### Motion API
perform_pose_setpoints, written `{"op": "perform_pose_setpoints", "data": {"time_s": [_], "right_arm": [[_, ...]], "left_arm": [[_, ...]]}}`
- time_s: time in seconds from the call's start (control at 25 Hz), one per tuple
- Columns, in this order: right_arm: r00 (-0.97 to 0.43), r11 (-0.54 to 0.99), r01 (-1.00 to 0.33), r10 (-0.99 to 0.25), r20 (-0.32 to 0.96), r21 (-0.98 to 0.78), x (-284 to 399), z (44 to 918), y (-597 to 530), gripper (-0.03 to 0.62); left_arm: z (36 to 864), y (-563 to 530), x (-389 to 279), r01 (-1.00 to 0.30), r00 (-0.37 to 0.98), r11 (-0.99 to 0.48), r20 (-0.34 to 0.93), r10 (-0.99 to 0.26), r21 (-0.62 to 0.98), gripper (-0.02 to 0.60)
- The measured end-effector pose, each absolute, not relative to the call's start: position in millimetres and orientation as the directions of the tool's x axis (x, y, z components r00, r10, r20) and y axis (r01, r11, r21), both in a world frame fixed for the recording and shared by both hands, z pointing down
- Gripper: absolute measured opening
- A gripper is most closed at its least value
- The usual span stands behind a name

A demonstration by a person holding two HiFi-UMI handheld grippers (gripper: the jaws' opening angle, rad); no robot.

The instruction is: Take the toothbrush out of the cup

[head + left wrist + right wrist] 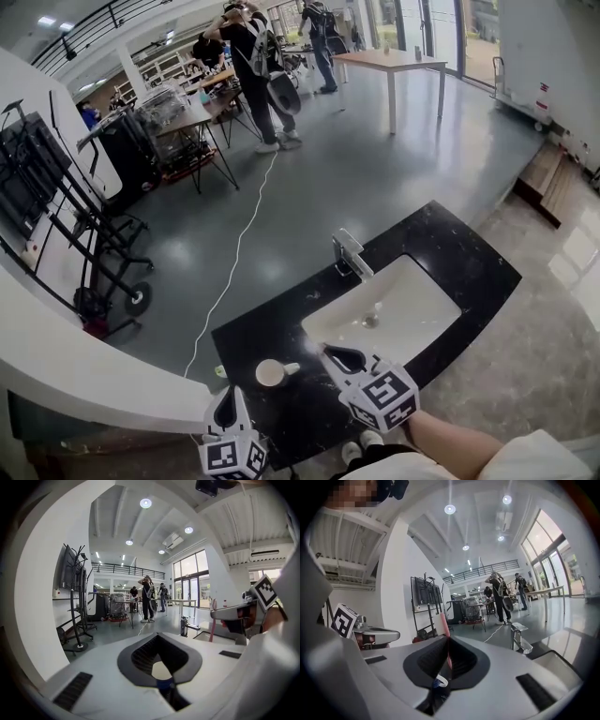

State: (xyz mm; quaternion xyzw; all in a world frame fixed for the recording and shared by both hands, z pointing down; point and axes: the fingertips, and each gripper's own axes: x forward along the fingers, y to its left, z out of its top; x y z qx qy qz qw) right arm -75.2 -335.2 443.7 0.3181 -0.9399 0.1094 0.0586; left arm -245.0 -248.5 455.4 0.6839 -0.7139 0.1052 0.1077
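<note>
A pale cup [271, 373] with a small handle stands on the black counter [450, 239], left of the sink. My right gripper [330, 352] hovers just right of the cup and is shut on a pink toothbrush [446, 634], which stands upright out of its jaws. The left gripper view shows the same toothbrush [213, 629] hanging from the right gripper [220, 615], clear of the cup. My left gripper [228, 394] is raised at the counter's front left, apart from the cup, its jaws closed on nothing.
A white sink basin [403, 300] with a chrome faucet [349, 253] fills the counter's right half. Beyond lies a grey floor with a white cable [239, 244], a black rack [56, 216], tables and people standing far off.
</note>
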Motion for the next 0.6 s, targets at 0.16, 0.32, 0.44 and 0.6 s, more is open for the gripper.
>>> {"op": "perform_pose_setpoints", "data": {"time_s": [0.16,0.32,0.44,0.6], "right_arm": [[-0.797,0.779,-0.603,-0.577,0.179,-0.171,-73.7,444.0,-336.1,0.003],[-0.801,0.782,-0.597,-0.571,0.178,-0.178,-73.5,445.9,-336.0,0.003],[-0.807,0.788,-0.589,-0.562,0.179,-0.179,-75.2,446.9,-334.5,0.005],[-0.808,0.789,-0.587,-0.56,0.182,-0.181,-74.9,447.3,-334.2,0.003]], "left_arm": [[456.1,-249.7,-240.0,-0.999,-0.043,0.042,0.299,-0.953,-0.01,0.018],[457.7,-248.5,-238.3,-0.999,-0.047,0.045,0.305,-0.951,-0.014,0.018],[457.8,-247.5,-239.0,-0.999,-0.052,0.049,0.304,-0.951,-0.017,0.018],[456.8,-248.0,-237.5,-0.999,-0.053,0.05,0.303,-0.952,-0.019,0.018]]}}
